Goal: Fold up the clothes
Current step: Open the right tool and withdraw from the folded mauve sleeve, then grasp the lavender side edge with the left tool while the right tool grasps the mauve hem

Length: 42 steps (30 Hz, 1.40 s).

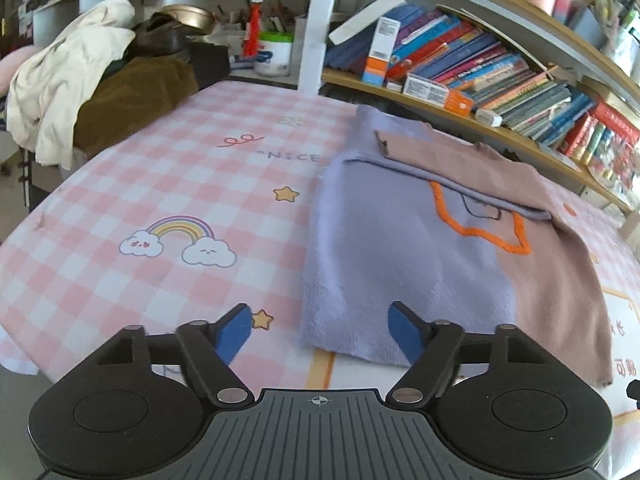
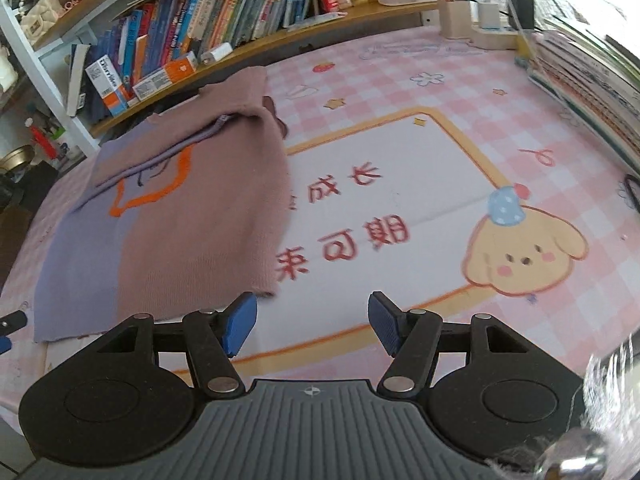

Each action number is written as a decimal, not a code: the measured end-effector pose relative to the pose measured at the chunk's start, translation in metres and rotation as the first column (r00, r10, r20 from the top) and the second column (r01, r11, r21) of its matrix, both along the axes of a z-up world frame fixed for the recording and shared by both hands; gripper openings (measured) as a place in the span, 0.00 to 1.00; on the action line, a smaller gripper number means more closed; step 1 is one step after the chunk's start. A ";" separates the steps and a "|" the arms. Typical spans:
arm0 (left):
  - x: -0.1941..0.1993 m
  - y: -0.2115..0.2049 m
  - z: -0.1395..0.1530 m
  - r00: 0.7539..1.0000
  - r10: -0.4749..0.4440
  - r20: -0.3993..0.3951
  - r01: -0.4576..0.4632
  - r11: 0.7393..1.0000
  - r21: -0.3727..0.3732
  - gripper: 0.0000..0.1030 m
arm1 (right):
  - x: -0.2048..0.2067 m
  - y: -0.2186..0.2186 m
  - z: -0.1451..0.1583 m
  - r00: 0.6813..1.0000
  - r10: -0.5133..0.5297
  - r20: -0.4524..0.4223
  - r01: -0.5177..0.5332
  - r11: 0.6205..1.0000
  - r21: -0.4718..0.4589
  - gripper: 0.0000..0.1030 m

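Observation:
A knitted sweater (image 1: 400, 256), half lilac and half dusty pink with an orange outline stitched on it, lies flat on the pink checked tablecloth (image 1: 168, 184), both sleeves folded across its chest. My left gripper (image 1: 320, 332) hovers over the sweater's near lilac hem corner, jaws apart, nothing pinched between the blue pads (image 1: 234, 332). In the right wrist view the same sweater (image 2: 172, 216) lies to the left. My right gripper (image 2: 312, 328) stands open beside its pink hem corner, over bare cloth, touching nothing.
A heap of cream and brown clothes (image 1: 80, 92) sits at the table's far left corner. Bookshelves (image 1: 500, 68) run along the far edge behind the sweater. A stack of books (image 2: 592, 84) and a charger block (image 2: 488, 16) occupy the right side.

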<state>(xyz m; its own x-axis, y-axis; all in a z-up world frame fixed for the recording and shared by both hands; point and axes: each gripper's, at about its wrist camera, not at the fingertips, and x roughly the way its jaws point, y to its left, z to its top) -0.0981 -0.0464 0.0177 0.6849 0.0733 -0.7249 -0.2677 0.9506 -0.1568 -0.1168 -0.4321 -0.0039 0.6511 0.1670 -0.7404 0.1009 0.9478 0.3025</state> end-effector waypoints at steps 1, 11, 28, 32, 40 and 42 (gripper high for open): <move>0.004 0.003 -0.003 1.000 0.006 -0.012 -0.006 1.000 -0.006 0.61 | 0.004 0.002 0.000 1.000 0.003 0.000 -0.003 1.000 0.004 0.56; 0.034 0.025 -0.023 0.998 0.008 -0.055 -0.011 0.998 -0.064 0.40 | 0.043 0.016 -0.005 1.000 -0.007 -0.029 0.008 1.000 0.005 0.43; 0.067 0.012 -0.007 0.984 -0.177 0.016 0.177 0.971 -0.158 0.06 | 0.082 0.045 0.014 0.995 0.103 0.019 -0.104 0.992 0.075 0.10; 0.069 0.021 -0.017 0.988 -0.154 -0.028 0.146 0.971 -0.188 0.14 | 0.088 0.040 0.007 0.997 0.073 -0.033 -0.071 0.994 0.083 0.13; 0.065 0.033 -0.031 0.994 -0.109 -0.031 0.099 0.965 -0.243 0.31 | 0.087 0.031 -0.008 0.997 0.046 -0.066 -0.038 0.993 0.111 0.20; 0.063 0.034 -0.031 0.994 -0.104 -0.033 0.093 0.966 -0.243 0.11 | 0.087 0.031 -0.008 0.996 0.061 -0.065 -0.054 0.992 0.115 0.12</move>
<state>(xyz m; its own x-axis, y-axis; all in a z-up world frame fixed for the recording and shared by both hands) -0.0348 -0.0129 -0.0132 0.6461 -0.1729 -0.7434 -0.1870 0.9085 -0.3738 -0.0299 -0.4013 -0.0123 0.5869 0.2877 -0.7568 0.0712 0.9128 0.4023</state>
